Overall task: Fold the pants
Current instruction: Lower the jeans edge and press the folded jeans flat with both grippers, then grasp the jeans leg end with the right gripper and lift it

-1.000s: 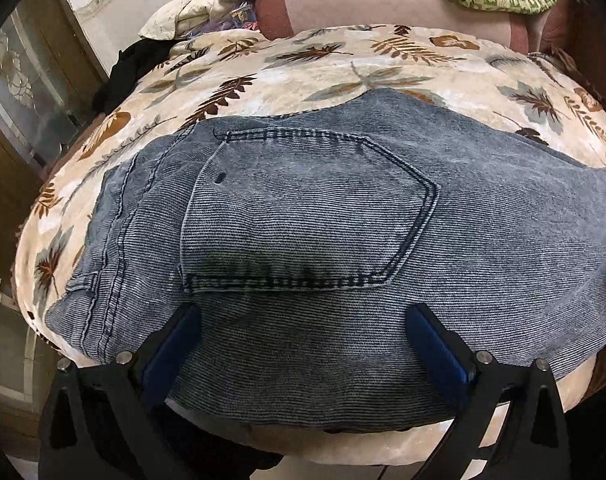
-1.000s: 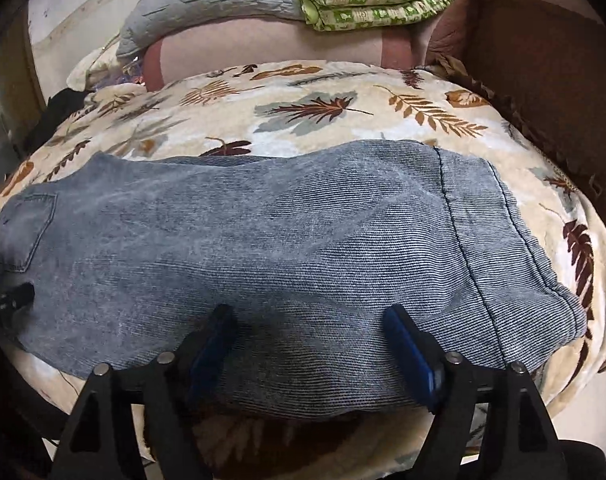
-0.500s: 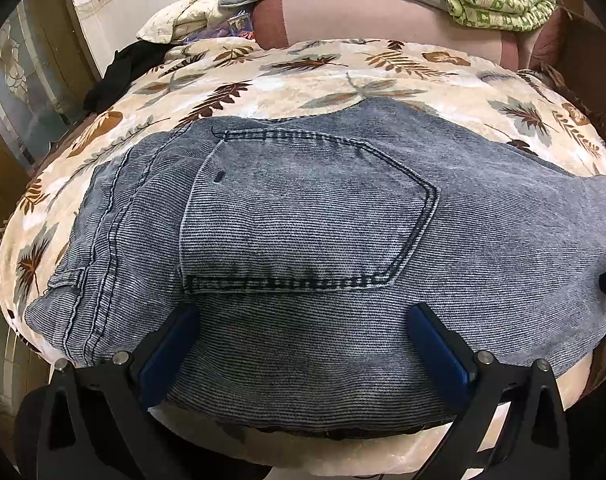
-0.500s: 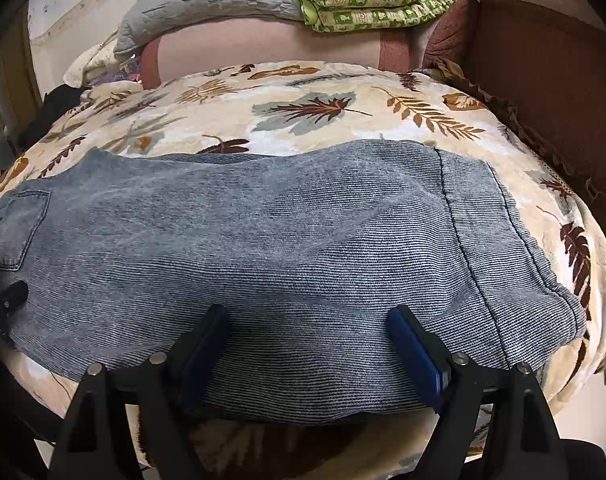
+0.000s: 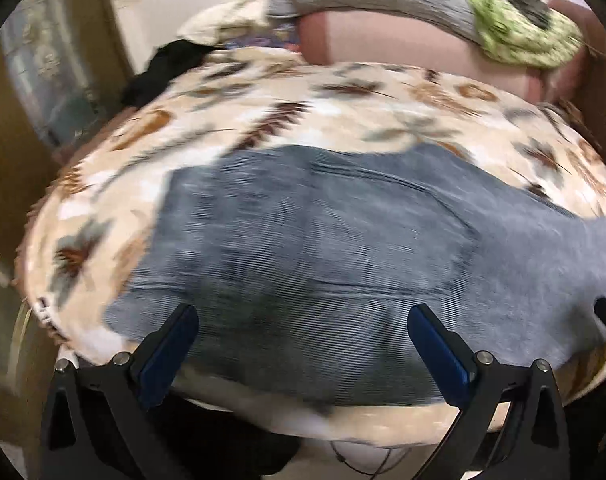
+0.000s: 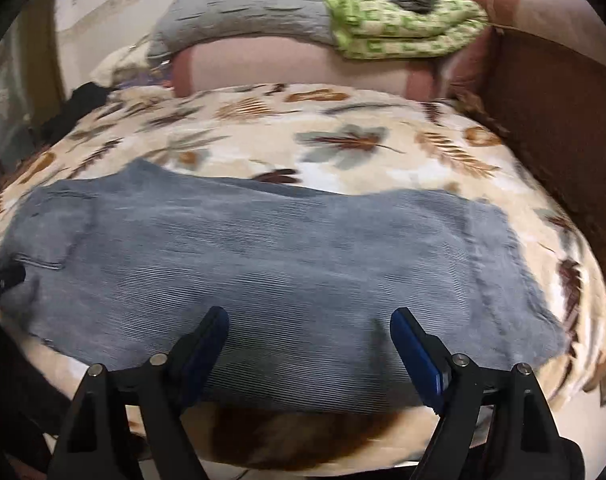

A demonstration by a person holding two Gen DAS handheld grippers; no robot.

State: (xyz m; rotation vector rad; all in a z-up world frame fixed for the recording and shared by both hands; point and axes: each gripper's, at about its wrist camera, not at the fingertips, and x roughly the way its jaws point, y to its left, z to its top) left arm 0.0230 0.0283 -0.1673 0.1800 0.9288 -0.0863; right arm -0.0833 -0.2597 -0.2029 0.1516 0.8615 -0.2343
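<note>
- Blue-grey ribbed denim pants [image 6: 263, 264] lie flat across the leaf-print blanket [image 6: 343, 136]; hem visible only in right view.
- Back pocket [image 5: 383, 232] fills left view.
- Left gripper [image 5: 303, 332] and right gripper [image 6: 309, 332]: both spread wide over the pants' near edge, grasping nothing.

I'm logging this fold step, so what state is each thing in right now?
pants: spread flat along the leaf-print blanket, long narrow strip, no cross fold yet
left gripper: jaws open, over the near edge by the back pocket, holding nothing
right gripper: jaws open, over the near edge of the leg, holding nothing
green blanket: folded, lying on the bedding pile behind
</note>
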